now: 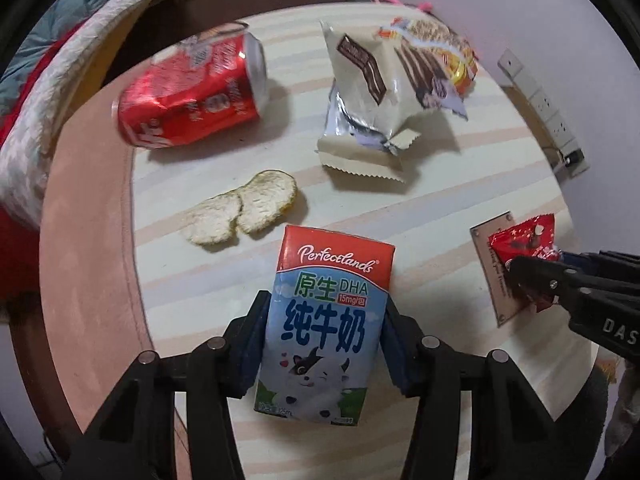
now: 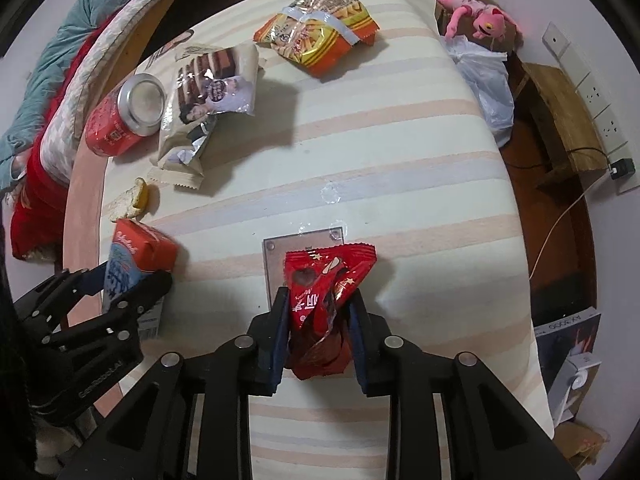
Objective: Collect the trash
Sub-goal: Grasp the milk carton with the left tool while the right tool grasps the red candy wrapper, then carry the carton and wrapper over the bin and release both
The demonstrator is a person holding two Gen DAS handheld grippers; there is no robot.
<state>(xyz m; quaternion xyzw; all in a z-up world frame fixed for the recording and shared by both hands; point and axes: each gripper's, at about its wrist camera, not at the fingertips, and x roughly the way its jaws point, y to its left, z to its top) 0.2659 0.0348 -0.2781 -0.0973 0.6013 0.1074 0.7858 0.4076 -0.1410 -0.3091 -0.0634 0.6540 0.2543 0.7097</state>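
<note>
The left gripper (image 1: 324, 344) has its pads against both narrow sides of a small milk carton (image 1: 326, 332) that stands near the table's edge, a grasp at about mid-height. The carton looks stiff but crushable, probably light if drained, and its glossy faces could slip, so a firm squeeze across the flat sides seems the right hold. The right gripper (image 2: 320, 336) is clenched on a crumpled red wrapper (image 2: 326, 300), thin and weightless, which bunches rather than resists. Beyond them lie orange peel (image 1: 244, 212), a dented red can (image 1: 192, 96) on its side that may roll, a torn white snack bag (image 1: 372, 108) and an orange-yellow packet (image 2: 316, 28). All rest on a striped cloth (image 2: 380, 152) over a round table (image 1: 88, 208), with bedding (image 2: 48, 80), a plastic bag (image 2: 486, 84) and a pink plush toy (image 2: 472, 4) around it.
</note>
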